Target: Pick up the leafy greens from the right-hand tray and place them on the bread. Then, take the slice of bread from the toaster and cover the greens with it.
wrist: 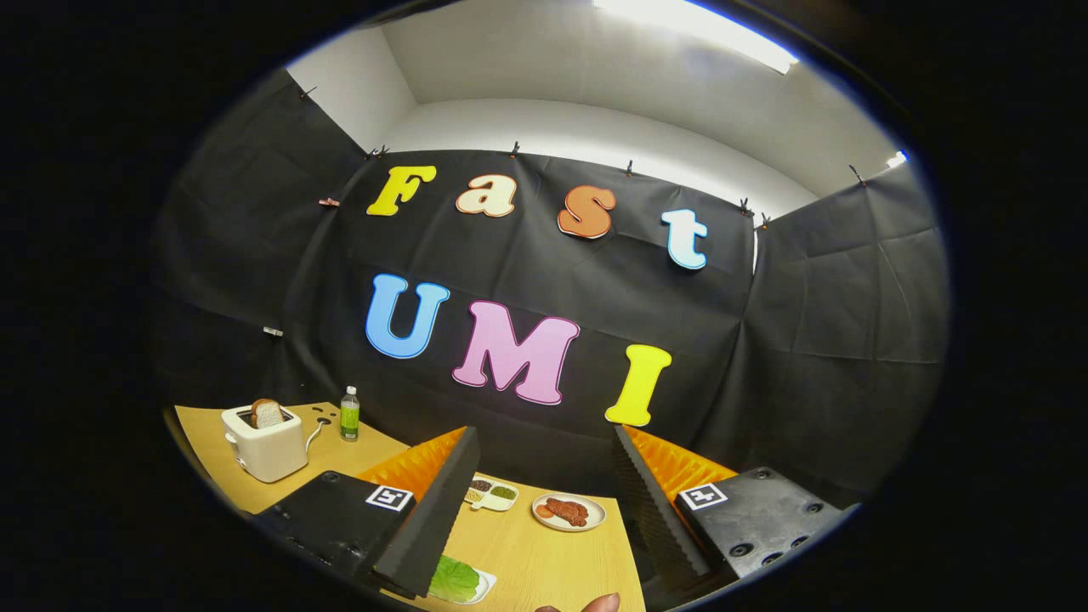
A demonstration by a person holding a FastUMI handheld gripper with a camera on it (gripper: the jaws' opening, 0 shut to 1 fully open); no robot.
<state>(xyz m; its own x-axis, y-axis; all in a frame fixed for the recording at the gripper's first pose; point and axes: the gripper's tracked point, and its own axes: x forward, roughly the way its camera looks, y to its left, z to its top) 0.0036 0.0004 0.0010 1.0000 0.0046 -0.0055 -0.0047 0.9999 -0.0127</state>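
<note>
My gripper (544,438) is open and held above the wooden table (544,561), with nothing between its fingers. The leafy greens (455,578) lie on a white tray (487,586) low between the fingers, close by the left finger, which hides part of them. Beyond the fingertips, on the table, a round plate (595,520) holds reddish-brown food (568,511); I cannot tell whether bread lies under it. Far to the left stands a white toaster (268,450) with a slice of bread (268,413) sticking up out of its slot.
A small green bottle (349,414) stands right of the toaster near the black cloth wall. A white compartment dish (491,494) with dark and green fillings sits left of the plate. A person's fingertip (599,603) shows at the near table edge.
</note>
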